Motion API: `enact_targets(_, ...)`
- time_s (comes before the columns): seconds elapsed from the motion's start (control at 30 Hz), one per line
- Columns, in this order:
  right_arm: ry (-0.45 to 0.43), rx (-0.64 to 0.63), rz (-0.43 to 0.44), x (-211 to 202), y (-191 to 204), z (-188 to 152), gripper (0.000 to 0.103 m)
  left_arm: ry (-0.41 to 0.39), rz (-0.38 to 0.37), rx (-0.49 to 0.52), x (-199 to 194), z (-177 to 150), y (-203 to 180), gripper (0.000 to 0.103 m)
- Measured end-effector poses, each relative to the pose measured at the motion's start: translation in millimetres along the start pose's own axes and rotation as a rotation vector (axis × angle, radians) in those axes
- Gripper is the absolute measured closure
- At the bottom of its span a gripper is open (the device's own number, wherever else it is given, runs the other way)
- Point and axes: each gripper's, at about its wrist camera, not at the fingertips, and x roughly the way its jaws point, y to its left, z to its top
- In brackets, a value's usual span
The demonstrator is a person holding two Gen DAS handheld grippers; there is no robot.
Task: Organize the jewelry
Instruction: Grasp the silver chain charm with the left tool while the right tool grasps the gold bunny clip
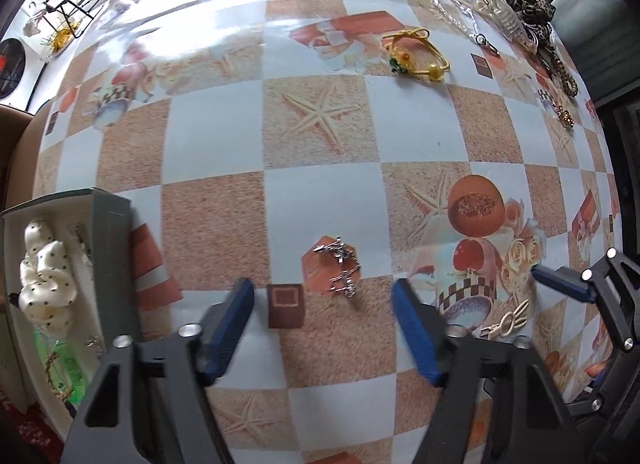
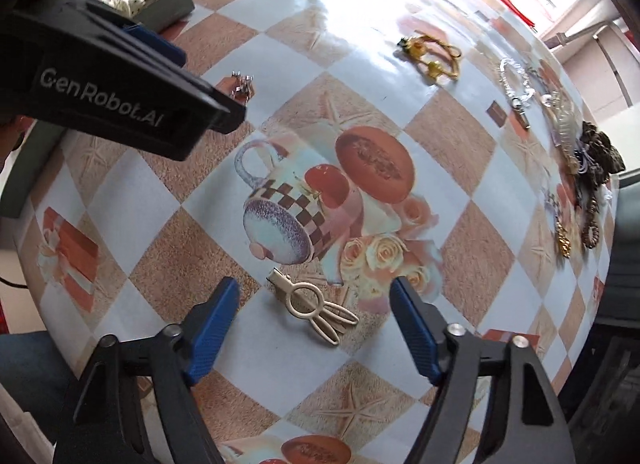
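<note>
On the desk [image 1: 224, 136], under a glossy oilcloth printed with sandy starfish squares, pale blue squares, melons and cups, a small silver metal earring pair [image 1: 340, 268] lies tangled and spiky just beyond the left gripper [image 1: 324, 328]. Its jaws are spread, blue ribbed pads on black arms, and the earrings sit on the cloth between the two tips and a little farther out, touched by neither. At the near left stands a grey cardboard box [image 1: 112, 248] holding a cream satin scrunchie with dark dots [image 1: 48, 268]. Far right lies a gold cord bracelet with round beads and a green charm [image 1: 416, 56], and past it a heap of a clear beaded strand, a leopard-print scrunchie and dark chains. At the near right a cream rabbit-shaped hair clip [image 1: 506, 320] lies beside the right gripper's black arm.

In the right wrist view, the right gripper [image 2: 314, 328] hangs over that matte cream clip [image 2: 316, 310], a ring body with long looped ears and a ridged metal end. Its jaws are spread on either side of the clip without touching it. The left gripper's black body [image 2: 120, 92] crosses the far left, with the silver earrings [image 2: 241, 84] just beyond it. The grey box [image 2: 160, 0] sits far left, the gold bracelet [image 2: 432, 56] far right.
</note>
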Motion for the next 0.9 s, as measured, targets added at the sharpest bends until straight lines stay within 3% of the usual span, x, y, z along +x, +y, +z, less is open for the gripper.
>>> enact_targets(0.17, -0.013, 0.032, 0.047, 2.7, -6.0, -9.3, 0.035, -0.013, 0.005, 0.011, 3.3, 1.8, -11.2, 0.039)
enact_targets(0.37, -0.021, 0.050, 0.065, 2.0, -7.6, -7.5, 0.046, -0.016, -0.002, 0.035, 2.5, 6.9, -26.1, 0.066)
enact_targets(0.4, -0.022, 0.055, 0.066, 0.8, -8.4, -5.4, 0.052, -0.015, -0.006, 0.035, 2.5, 7.4, -27.0, 0.069)
enact_targets(0.47, -0.022, 0.077, 0.069, -6.4, -15.3, -2.1, 0.066, -0.013, -0.013, 0.035, 3.1, 9.1, -30.3, 0.087)
enact_targets(0.53, -0.018, 0.108, 0.074, -8.9, -21.5, -1.5, 0.084, -0.013, -0.017, 0.033, 2.7, 8.7, -31.3, 0.087)
enact_targets(0.6, -0.013, 0.150, 0.085, -8.8, -29.1, -1.9, 0.094, -0.016, -0.018, 0.031, 2.0, 8.3, -31.7, 0.087)
enact_targets(0.9, 0.007, 0.409, 0.190, -14.9, -71.0, -17.8, 0.094, -0.051, -0.051, 0.021, -26.9, -5.0, -11.4, 0.087)
